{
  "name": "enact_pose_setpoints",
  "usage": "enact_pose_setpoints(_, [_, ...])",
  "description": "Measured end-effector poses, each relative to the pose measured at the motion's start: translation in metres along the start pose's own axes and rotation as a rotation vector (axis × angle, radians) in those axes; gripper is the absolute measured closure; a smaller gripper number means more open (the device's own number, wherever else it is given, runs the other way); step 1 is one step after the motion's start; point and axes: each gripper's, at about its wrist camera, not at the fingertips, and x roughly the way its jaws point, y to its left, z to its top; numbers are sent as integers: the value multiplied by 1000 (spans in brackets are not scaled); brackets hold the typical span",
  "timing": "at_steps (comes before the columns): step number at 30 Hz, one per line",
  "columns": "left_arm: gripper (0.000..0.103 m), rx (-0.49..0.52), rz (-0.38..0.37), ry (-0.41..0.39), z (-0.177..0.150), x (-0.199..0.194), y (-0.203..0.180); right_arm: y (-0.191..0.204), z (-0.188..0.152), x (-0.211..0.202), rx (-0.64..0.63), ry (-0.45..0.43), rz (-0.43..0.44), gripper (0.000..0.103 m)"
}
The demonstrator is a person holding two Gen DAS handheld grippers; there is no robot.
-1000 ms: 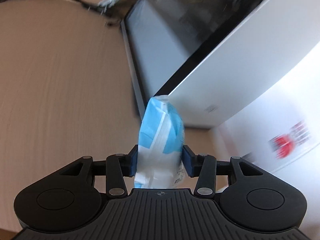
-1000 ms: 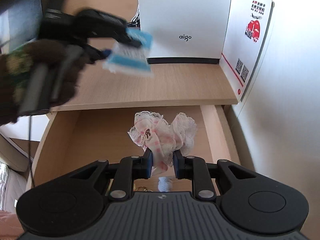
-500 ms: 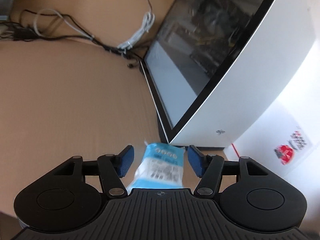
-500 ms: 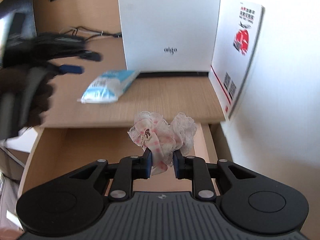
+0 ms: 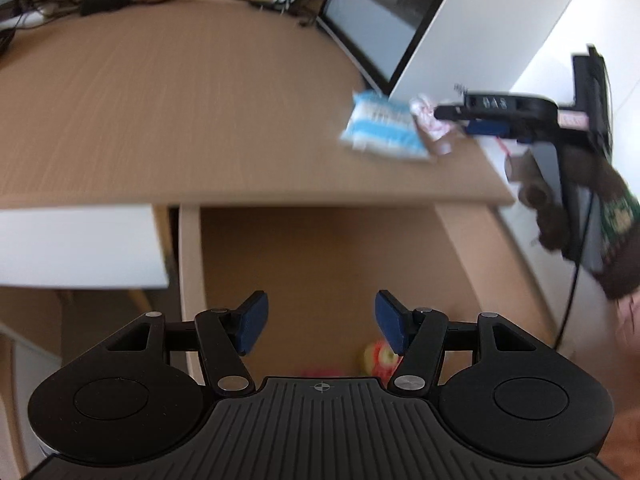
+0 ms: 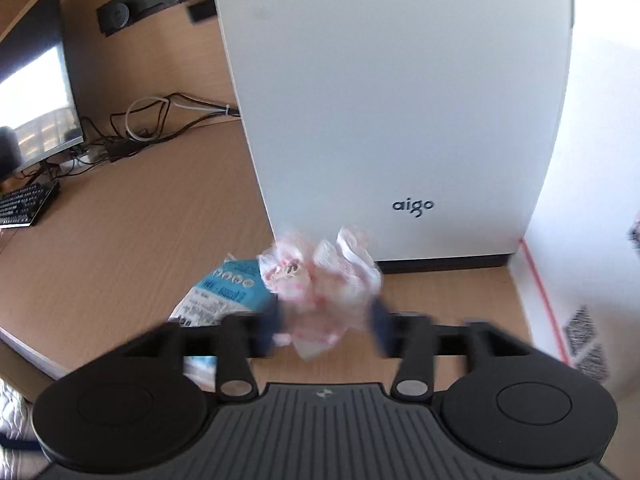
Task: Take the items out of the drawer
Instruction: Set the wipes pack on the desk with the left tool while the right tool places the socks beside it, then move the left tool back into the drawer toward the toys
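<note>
Left gripper point(image 5: 318, 322): jaws spread wide, nothing between the blue pads; it points down over the open light-wood drawer point(image 5: 320, 264).

Right gripper point(image 6: 326, 326): jaws have just been opening, and the pink-and-white lace fabric bundle point(image 6: 320, 280) sits between them. The pads look clear of the cloth on both sides, though blur makes this uncertain. In the left wrist view the same gripper point(image 5: 452, 114) is at the far right of the surface with the bundle point(image 5: 430, 118) at its tip.

Lace bundle, place: on or just above the tan wooden surface point(image 5: 160, 100), close in front of the white computer tower point(image 6: 400, 100); I cannot tell if it has landed.

Blue-and-white soft plastic packet point(image 5: 382, 128): lies flat on the surface just beside the bundle, near the tower's corner; seen also from the right wrist point(image 6: 224, 292).

Left in drawer: a small round yellow-and-red item point(image 5: 380, 358) and something pink point(image 5: 320, 372) at the near edge, both partly hidden by the left gripper's body; kind unclear.

Handling, judged: the bundle is light, soft and crushable, and lace may snag on a pad, so take it at the gathered middle. The packet is thin and slippery; pinch it across the short width. The round item may roll, so close on its widest part.

Progress, judged: two items out, at least two left.
</note>
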Motion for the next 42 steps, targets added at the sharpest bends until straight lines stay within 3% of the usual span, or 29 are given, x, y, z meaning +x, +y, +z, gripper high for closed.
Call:
enact_pose_setpoints(8, [39, 54, -48, 97, -16, 11, -10, 4, -35, -10, 7, 28, -8, 37])
enact_pose_setpoints(14, [39, 132, -73, 193, -14, 34, -23, -2, -60, -55, 66, 8, -13, 23])
enact_pose_setpoints(18, [39, 102, -90, 260, -11, 50, -23, -1, -85, -74, 79, 53, -44, 19])
enact_pose_setpoints(23, [39, -5, -48, 313, -1, 67, -6, 3, -114, -82, 92, 156, -95, 17])
enact_pose_setpoints(29, [39, 124, -37, 453, -1, 76, -5, 2, -136, -95, 143, 204, -118, 8])
enact_pose_setpoints(34, [39, 111, -30, 535, -7, 81, 0, 1, -140, -99, 161, 223, -129, 6])
enact_pose_setpoints(39, [39, 95, 40, 605, -16, 87, 5, 9, -145, -94, 114, 269, -109, 1])
enact_pose_setpoints(42, [54, 58, 51, 628, -21, 87, 9, 10, -148, -90, 105, 296, -114, 1])
